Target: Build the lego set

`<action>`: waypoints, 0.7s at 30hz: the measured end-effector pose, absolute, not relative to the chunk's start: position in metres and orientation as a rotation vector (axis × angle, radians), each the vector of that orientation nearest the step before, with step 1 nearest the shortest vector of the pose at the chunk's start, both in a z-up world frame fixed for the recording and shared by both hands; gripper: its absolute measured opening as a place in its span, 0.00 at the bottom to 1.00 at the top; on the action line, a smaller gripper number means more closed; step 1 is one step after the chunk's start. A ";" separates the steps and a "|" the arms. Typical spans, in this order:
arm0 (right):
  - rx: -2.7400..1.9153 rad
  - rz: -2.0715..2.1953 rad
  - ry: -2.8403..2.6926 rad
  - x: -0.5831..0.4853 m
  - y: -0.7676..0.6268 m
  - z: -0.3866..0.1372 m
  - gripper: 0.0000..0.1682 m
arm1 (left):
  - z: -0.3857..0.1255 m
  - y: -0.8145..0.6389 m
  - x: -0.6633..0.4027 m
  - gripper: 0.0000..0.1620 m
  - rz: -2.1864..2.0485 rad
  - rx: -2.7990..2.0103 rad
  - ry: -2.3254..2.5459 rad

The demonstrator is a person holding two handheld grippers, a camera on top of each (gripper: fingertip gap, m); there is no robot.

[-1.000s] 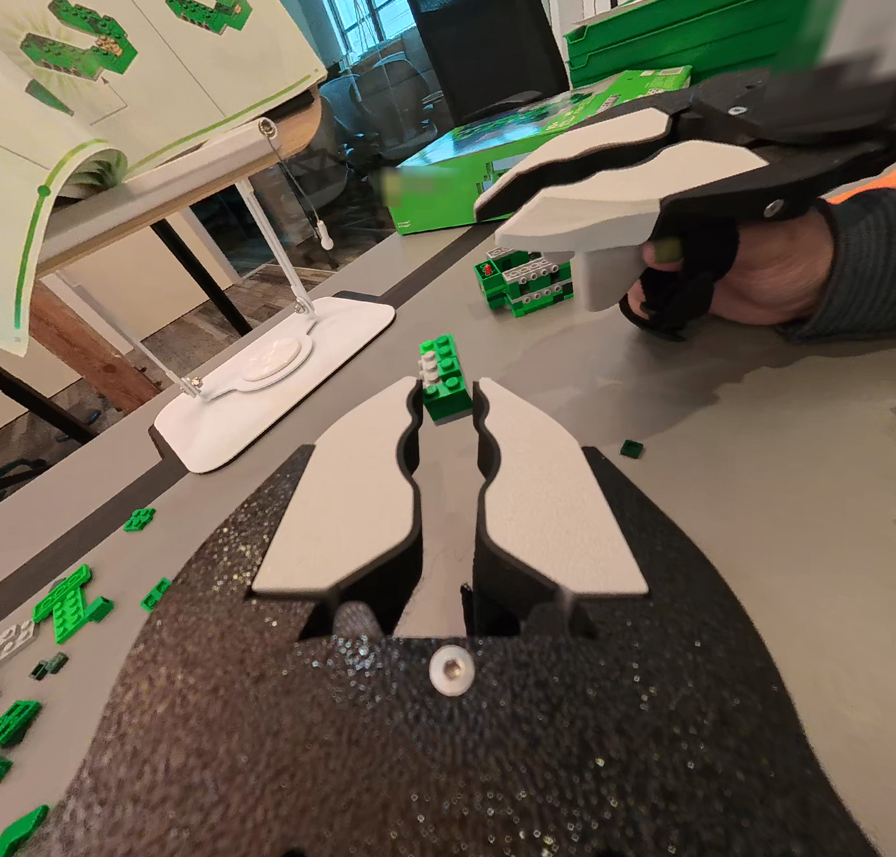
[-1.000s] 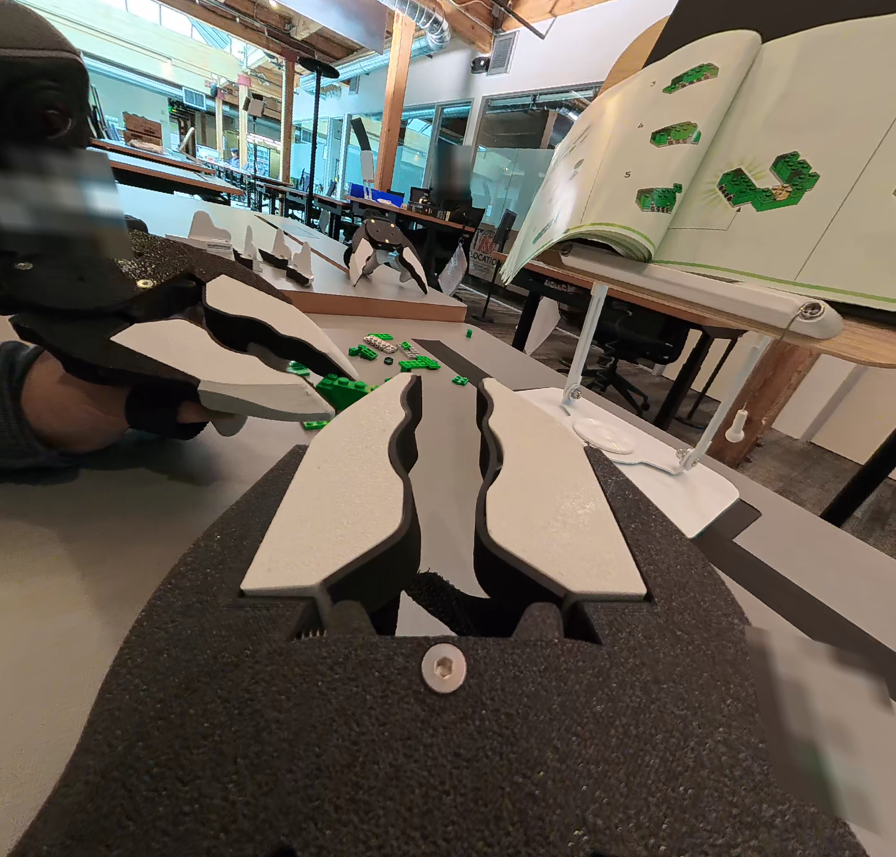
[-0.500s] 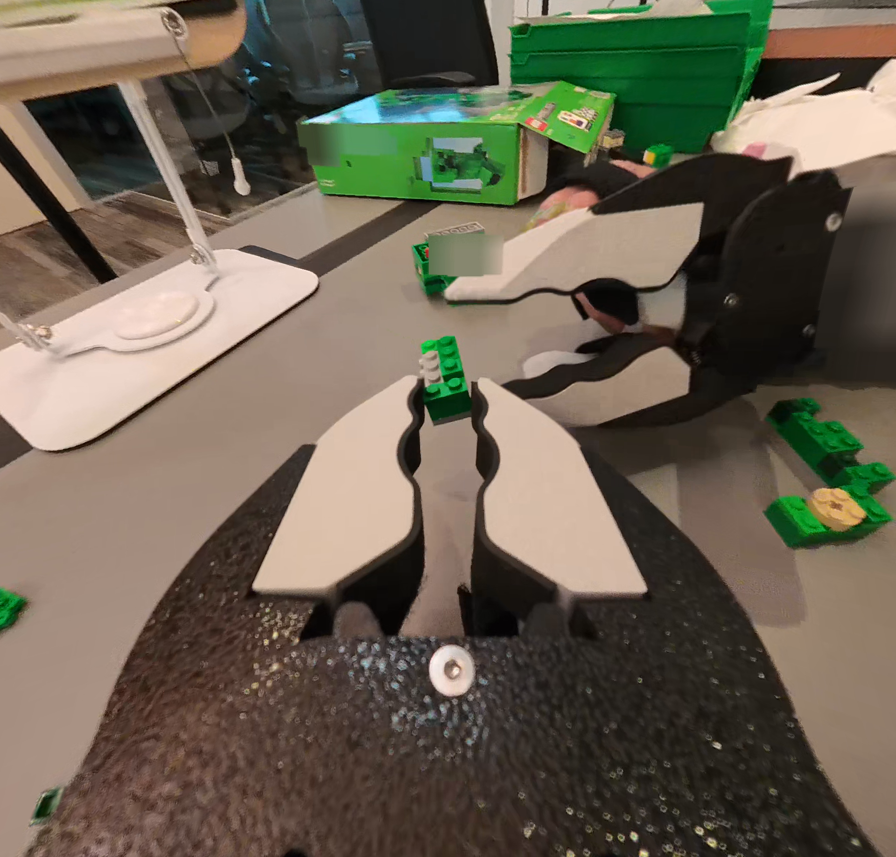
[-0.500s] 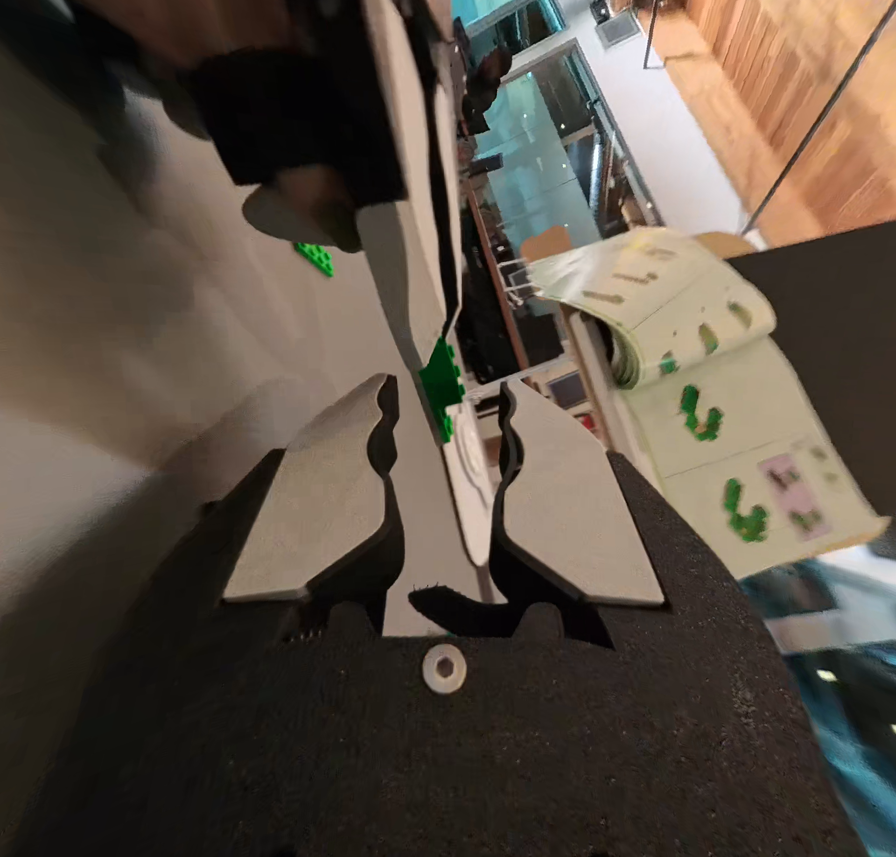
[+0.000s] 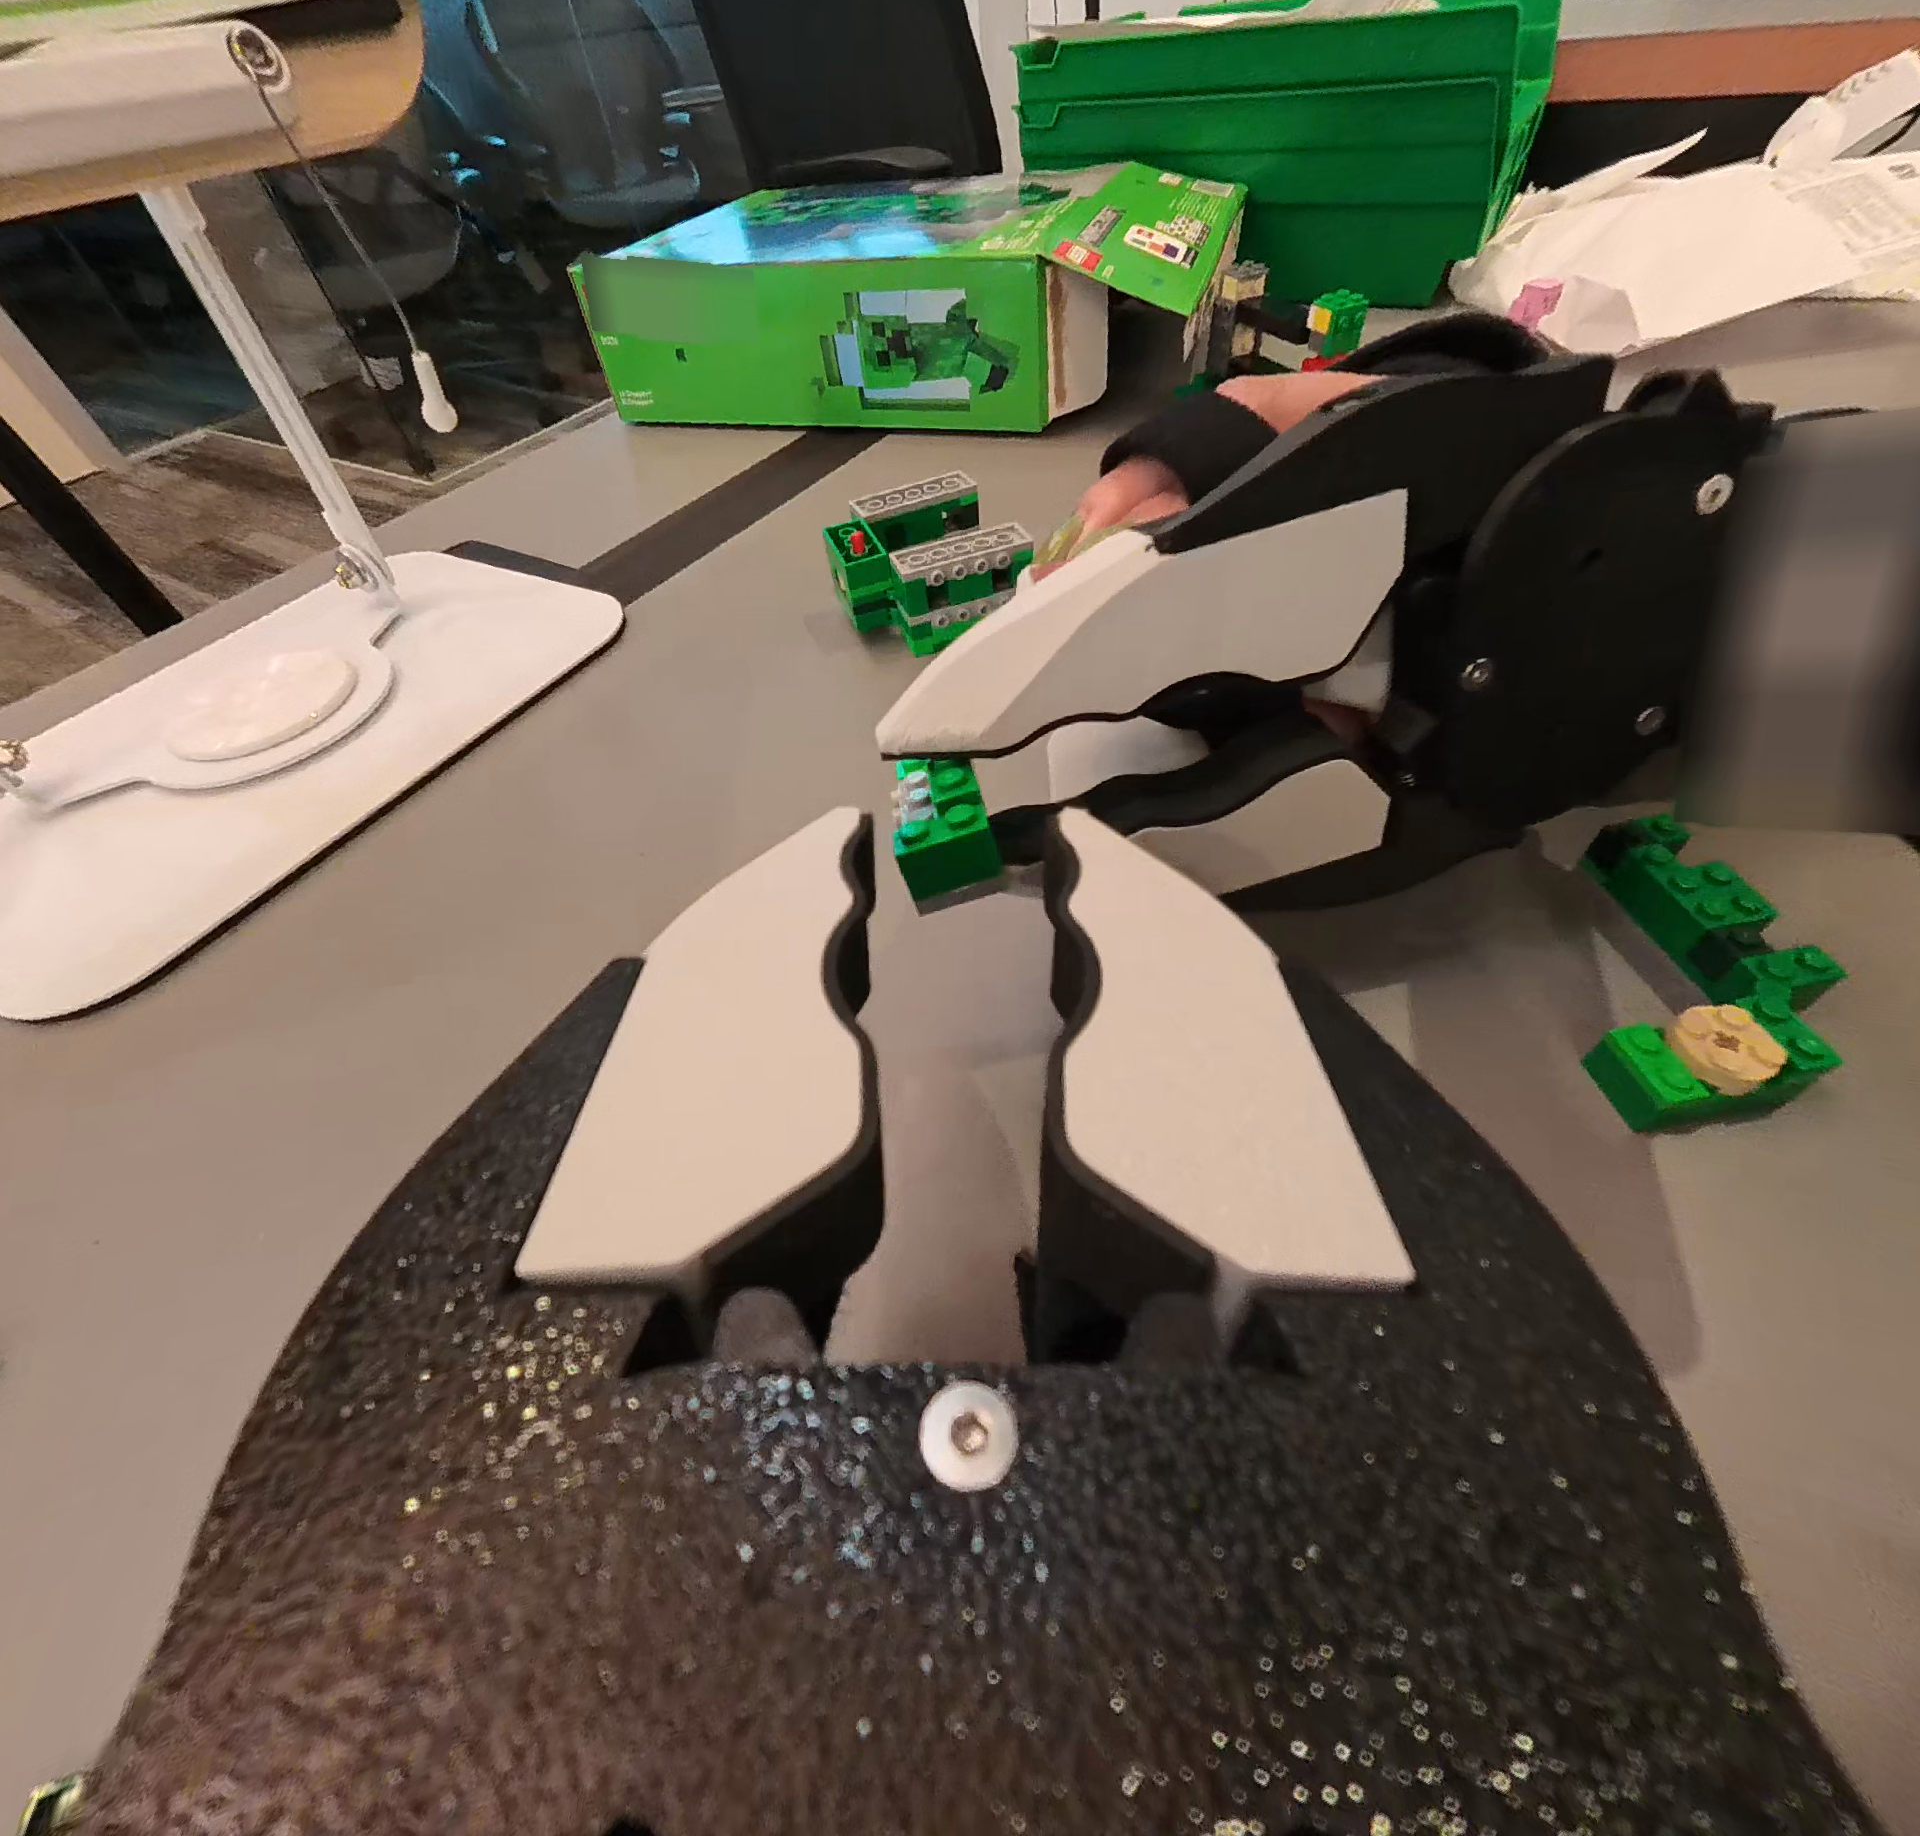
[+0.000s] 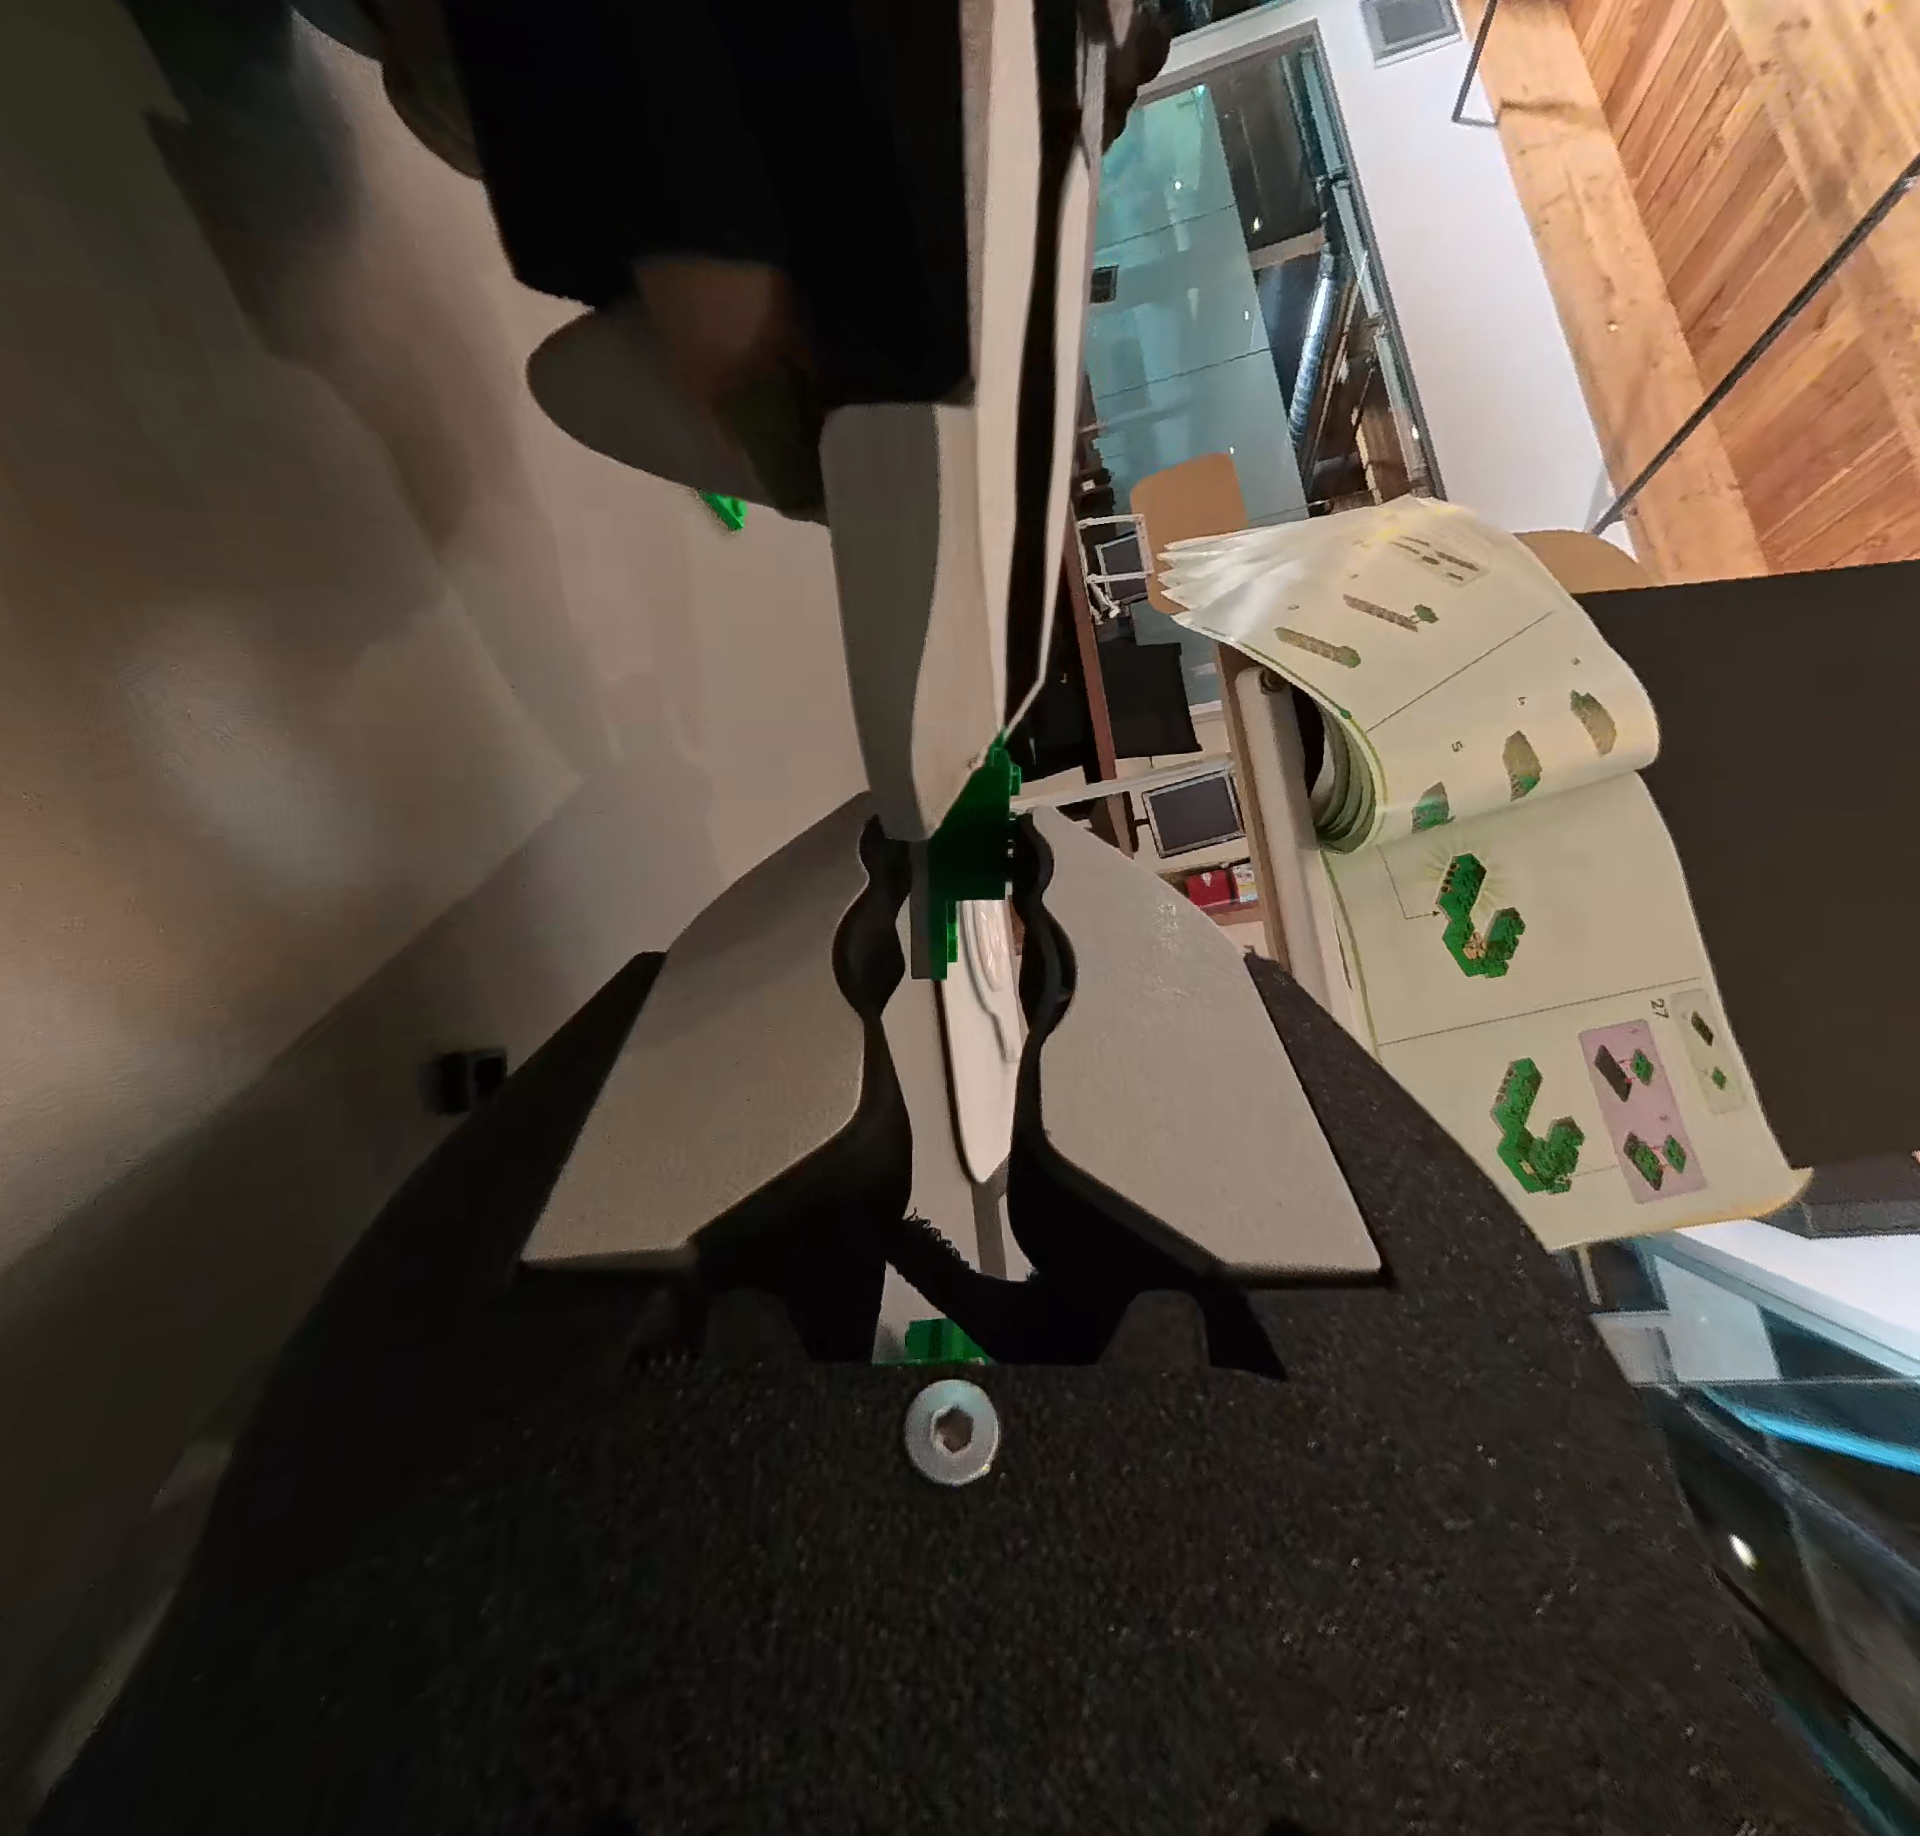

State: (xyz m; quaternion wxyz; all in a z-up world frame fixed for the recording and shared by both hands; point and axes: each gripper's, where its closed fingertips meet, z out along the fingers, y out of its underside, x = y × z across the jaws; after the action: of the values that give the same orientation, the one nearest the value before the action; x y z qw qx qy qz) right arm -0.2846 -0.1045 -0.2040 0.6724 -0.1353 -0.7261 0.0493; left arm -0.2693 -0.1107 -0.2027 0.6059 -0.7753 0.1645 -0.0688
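Observation:
A small green brick stack [image 5: 940, 841] with white studs on one side hangs just above the grey table [image 5: 520, 1007]. My right gripper [image 5: 951, 784] comes in from the right, turned on its side, and is shut on the stack from above and below. In the right wrist view the stack [image 6: 966, 851] sits clamped between the tips of the right gripper [image 6: 956, 841]. My left gripper [image 5: 961, 820] is slightly open around the stack, with a thin gap on each side. It also shows in the right wrist view [image 6: 956, 784], reaching in from above.
A partly built green and grey model [image 5: 925, 581] stands behind the grippers. A curved green assembly [image 5: 1704, 913] with a tan round piece [image 5: 1725, 1048] lies at the right. The white stand base [image 5: 312, 685], green box [image 5: 831, 332], green trays [image 5: 1268, 124] and open instruction booklet [image 6: 1507, 903] ring the area. Left and right tips are no more than a few centimetres apart.
My right gripper rolled onto its side, moved in and closed on the green stack. My left gripper's fingers spread a little off the stack.

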 end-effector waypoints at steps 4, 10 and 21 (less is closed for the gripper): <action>-0.322 0.104 -1.617 -0.285 -0.101 -0.203 0.11 | -0.201 -0.111 -0.272 0.21 -0.139 -1.781 0.359; -0.317 0.114 -1.610 -0.284 -0.101 -0.204 0.11 | -0.198 -0.113 -0.272 0.11 -0.174 -1.763 0.353; -0.582 0.912 -1.757 -0.269 -0.120 -0.207 0.25 | -0.192 -0.129 -0.265 0.10 -0.224 -1.674 0.509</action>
State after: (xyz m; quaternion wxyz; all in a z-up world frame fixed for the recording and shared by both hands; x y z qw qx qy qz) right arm -0.2689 -0.1204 -0.2065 0.5134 -0.2421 -0.7308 0.3791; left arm -0.2653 -0.1292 -0.1916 0.6356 -0.7326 0.2229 -0.0980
